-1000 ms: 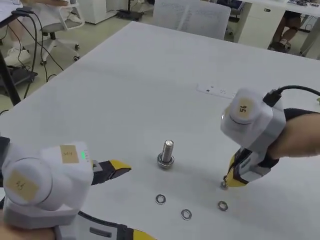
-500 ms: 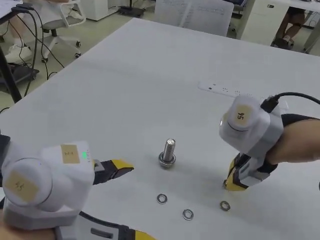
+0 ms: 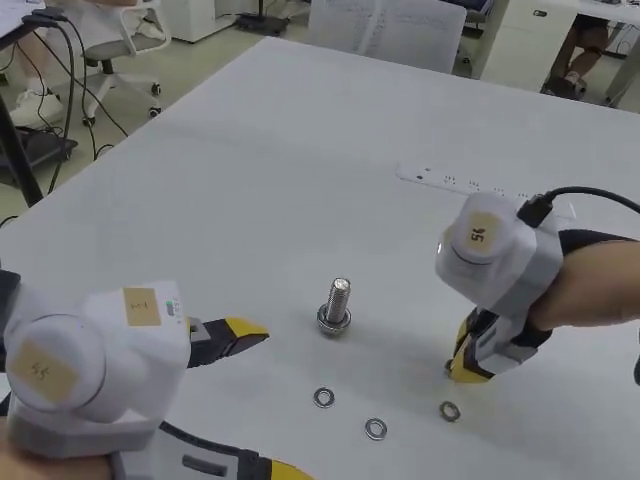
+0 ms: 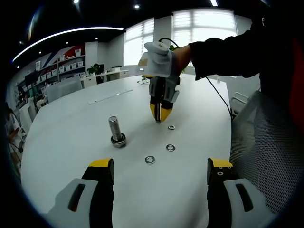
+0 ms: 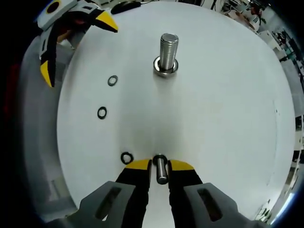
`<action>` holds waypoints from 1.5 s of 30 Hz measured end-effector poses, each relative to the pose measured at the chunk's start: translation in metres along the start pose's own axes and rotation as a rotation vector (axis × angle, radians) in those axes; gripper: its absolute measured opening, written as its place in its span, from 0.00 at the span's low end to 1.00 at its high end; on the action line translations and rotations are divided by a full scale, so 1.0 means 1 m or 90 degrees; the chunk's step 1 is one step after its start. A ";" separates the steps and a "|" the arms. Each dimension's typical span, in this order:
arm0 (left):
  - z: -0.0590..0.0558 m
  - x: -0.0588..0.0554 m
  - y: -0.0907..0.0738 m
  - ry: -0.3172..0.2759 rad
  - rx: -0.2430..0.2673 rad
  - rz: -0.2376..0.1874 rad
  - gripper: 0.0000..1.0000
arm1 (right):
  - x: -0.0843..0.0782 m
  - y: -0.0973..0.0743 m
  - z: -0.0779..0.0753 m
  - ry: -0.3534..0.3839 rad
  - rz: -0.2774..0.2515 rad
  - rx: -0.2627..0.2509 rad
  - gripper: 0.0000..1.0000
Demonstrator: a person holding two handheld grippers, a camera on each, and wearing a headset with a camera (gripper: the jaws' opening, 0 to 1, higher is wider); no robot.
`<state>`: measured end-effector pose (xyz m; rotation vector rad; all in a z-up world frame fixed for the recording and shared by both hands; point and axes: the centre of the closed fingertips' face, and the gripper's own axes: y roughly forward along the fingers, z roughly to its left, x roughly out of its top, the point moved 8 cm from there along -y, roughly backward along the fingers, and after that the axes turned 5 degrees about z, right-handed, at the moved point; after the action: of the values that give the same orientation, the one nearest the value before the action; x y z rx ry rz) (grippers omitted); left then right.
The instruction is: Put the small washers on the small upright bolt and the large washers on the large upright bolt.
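Over the last second we saw almost nothing shift on the white table (image 3: 300, 150). The right gripper (image 3: 466, 369) kept its jaws closed on the small silver bolt (image 5: 161, 169). Only its body rolled a little in the hand, while its tips stayed over the same spot. The bolt lay along the jaws, pointing down at the table, and we could not tell whether its end touched the surface. The left gripper (image 4: 160, 167) went on hovering with its jaws wide apart and nothing between them.

The three small silver ring washers had not moved either. The nearest washer (image 5: 126, 157) lay just beside the right gripper's tips, to the left of its jaws in its own view. The second washer (image 5: 101, 112) and the third washer (image 5: 112, 80) lay farther ahead on that same side, between the two grippers. The large silver threaded bolt (image 5: 167, 53) stood upright well ahead of the right gripper. A broader metal ring (image 5: 165, 72), apparently a large washer, already sat around its foot.

We judged that the pause meant the small bolt was being stood up or steadied. No small washer had gone onto it yet, so all three remained to be threaded. The open left gripper seemed the free one to fetch them.
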<state>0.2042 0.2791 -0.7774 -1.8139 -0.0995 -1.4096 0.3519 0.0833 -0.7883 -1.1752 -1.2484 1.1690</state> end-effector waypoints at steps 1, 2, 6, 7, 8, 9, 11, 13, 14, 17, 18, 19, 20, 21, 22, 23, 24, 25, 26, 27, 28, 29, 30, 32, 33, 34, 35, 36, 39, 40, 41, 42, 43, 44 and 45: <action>0.000 0.000 0.000 0.000 0.000 0.001 0.80 | 0.000 -0.001 0.000 0.000 -0.002 -0.002 0.16; 0.000 0.000 0.000 0.000 -0.001 0.000 0.80 | 0.000 -0.001 0.000 0.000 -0.003 -0.002 0.17; 0.000 0.000 0.000 0.002 -0.002 0.002 0.80 | -0.002 -0.003 -0.001 0.002 -0.003 -0.007 0.18; 0.000 0.000 0.000 0.003 -0.002 0.002 0.80 | -0.002 -0.003 -0.001 0.003 -0.003 -0.007 0.18; 0.000 0.000 0.000 0.003 -0.002 0.002 0.80 | -0.002 -0.004 -0.001 0.004 -0.005 -0.008 0.18; 0.000 0.000 0.000 0.004 -0.003 0.002 0.80 | -0.003 -0.005 -0.001 0.005 -0.006 -0.010 0.18; 0.000 0.001 0.000 0.006 -0.003 0.002 0.80 | -0.004 -0.006 0.000 0.008 -0.009 -0.012 0.19; 0.000 0.001 0.000 0.007 -0.004 0.003 0.80 | -0.006 -0.008 0.000 0.012 -0.010 -0.014 0.19; 0.000 0.002 0.000 0.009 -0.004 0.003 0.80 | -0.007 -0.008 0.001 0.012 -0.010 -0.015 0.19; -0.001 0.003 0.000 0.012 -0.005 0.003 0.80 | -0.010 -0.009 0.004 0.017 -0.011 -0.016 0.19; -0.001 0.003 0.000 0.013 -0.006 0.003 0.80 | -0.011 -0.010 0.004 0.019 -0.011 -0.017 0.19; -0.001 0.003 0.000 0.014 -0.006 0.003 0.80 | -0.012 -0.010 0.005 0.022 -0.012 -0.017 0.19; -0.002 0.004 0.000 0.016 -0.007 0.003 0.80 | -0.013 -0.011 0.006 0.024 -0.013 -0.018 0.19; -0.002 0.004 0.000 0.017 -0.007 0.003 0.80 | -0.015 -0.012 0.007 0.027 -0.013 -0.018 0.19; -0.002 0.005 0.000 0.018 -0.007 0.003 0.80 | -0.016 -0.012 0.007 0.030 -0.013 -0.018 0.19; -0.002 0.006 0.000 0.020 -0.007 0.002 0.80 | -0.016 -0.013 0.007 0.032 -0.013 -0.019 0.19; -0.002 0.007 -0.001 0.022 -0.008 0.002 0.80 | -0.017 -0.013 0.008 0.034 -0.014 -0.019 0.19; -0.002 0.007 -0.001 0.023 -0.008 0.003 0.80 | -0.018 -0.014 0.009 0.037 -0.015 -0.019 0.19; -0.002 0.008 -0.001 0.025 -0.008 0.003 0.80 | -0.019 -0.014 0.010 0.038 -0.015 -0.020 0.19; -0.002 0.009 -0.001 0.027 -0.009 0.003 0.79 | -0.020 -0.015 0.011 0.041 -0.015 -0.019 0.19; -0.002 0.010 -0.001 0.028 -0.009 0.002 0.79 | -0.020 -0.015 0.011 0.042 -0.015 -0.019 0.19; -0.002 0.012 -0.001 0.031 -0.009 0.001 0.79 | -0.021 -0.015 0.012 0.043 -0.016 -0.019 0.19; -0.002 0.013 -0.001 0.033 -0.009 0.002 0.79 | -0.022 -0.015 0.013 0.046 -0.017 -0.019 0.19; -0.002 0.016 -0.001 0.036 -0.010 0.000 0.79 | -0.024 -0.015 0.016 0.050 -0.018 -0.017 0.19; -0.002 0.017 -0.001 0.037 -0.010 -0.001 0.79 | -0.024 -0.016 0.017 0.052 -0.019 -0.017 0.19; -0.002 0.019 0.000 0.039 -0.010 -0.003 0.79 | -0.024 -0.016 0.019 0.053 -0.021 -0.017 0.19; -0.002 0.019 0.000 0.041 -0.011 -0.002 0.79 | -0.025 -0.015 0.021 0.054 -0.024 -0.014 0.19; -0.002 0.020 0.000 0.044 -0.011 -0.001 0.79 | -0.025 -0.015 0.023 0.056 -0.025 -0.013 0.19; -0.002 0.022 0.001 0.047 -0.012 -0.002 0.79 | -0.025 -0.014 0.028 0.058 -0.029 -0.008 0.19; -0.002 0.022 0.000 0.049 -0.011 -0.002 0.79 | -0.026 -0.014 0.029 0.059 -0.031 -0.006 0.19; -0.002 0.023 0.000 0.050 -0.011 -0.002 0.79 | -0.026 -0.013 0.030 0.060 -0.032 -0.005 0.19; -0.002 0.024 0.000 0.051 -0.011 -0.003 0.79 | -0.025 -0.013 0.031 0.060 -0.034 -0.004 0.19; -0.002 0.025 0.000 0.052 -0.010 -0.004 0.79 | -0.024 -0.012 0.033 0.060 -0.036 -0.002 0.19; -0.002 0.025 0.000 0.053 -0.009 -0.004 0.79 | -0.023 -0.012 0.035 0.059 -0.038 -0.001 0.19; -0.002 0.025 0.000 0.053 -0.009 -0.004 0.79 | -0.022 -0.012 0.037 0.057 -0.041 0.001 0.19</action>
<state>0.2123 0.2680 -0.7560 -1.7650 -0.0528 -1.4923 0.3152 0.0607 -0.7783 -1.1655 -1.2084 1.0588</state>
